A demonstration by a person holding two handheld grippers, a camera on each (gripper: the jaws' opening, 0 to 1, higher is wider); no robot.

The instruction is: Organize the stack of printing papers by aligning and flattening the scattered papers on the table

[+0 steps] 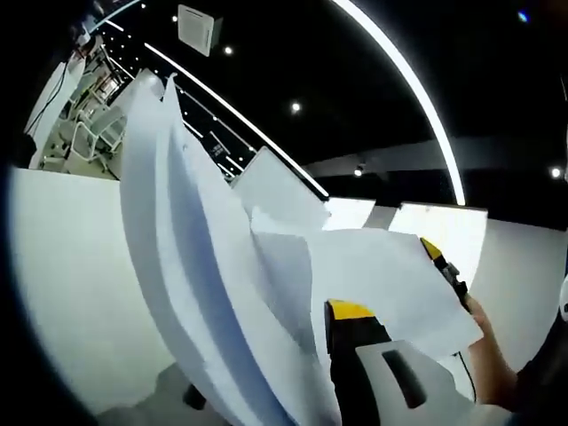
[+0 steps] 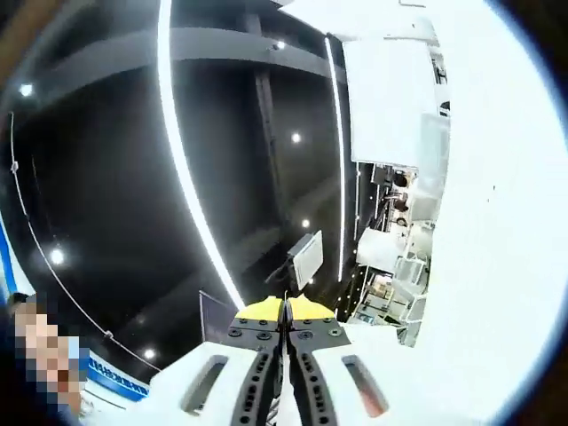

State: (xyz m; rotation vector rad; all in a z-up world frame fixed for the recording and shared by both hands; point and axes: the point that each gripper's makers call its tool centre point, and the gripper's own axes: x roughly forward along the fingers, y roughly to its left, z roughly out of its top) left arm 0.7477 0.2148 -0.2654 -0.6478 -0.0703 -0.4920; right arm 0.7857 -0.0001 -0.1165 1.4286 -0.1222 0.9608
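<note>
Thin white papers [image 1: 222, 266] are fanning upward in smooth, curling sheets, pinched by the left gripper [image 1: 342, 355], while the right gripper [image 2: 285, 312] is pressing its yellow-tipped jaws together on one sheet's edge.

White claw [image 2: 286, 312] bodies with yellow tips, black screw-studded plates and dark slots.

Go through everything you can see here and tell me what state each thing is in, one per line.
Papers: lifted up, fanned apart and uneven, not yet aligned.
Left gripper: clamped on the papers' lower edge.
Right gripper: jaws shut; a thin white edge may sit between them, too small to be sure.
Ceiling light strip: lit.
Person's hand: behind the sheets, holding a yellow-tipped gripper.
</note>
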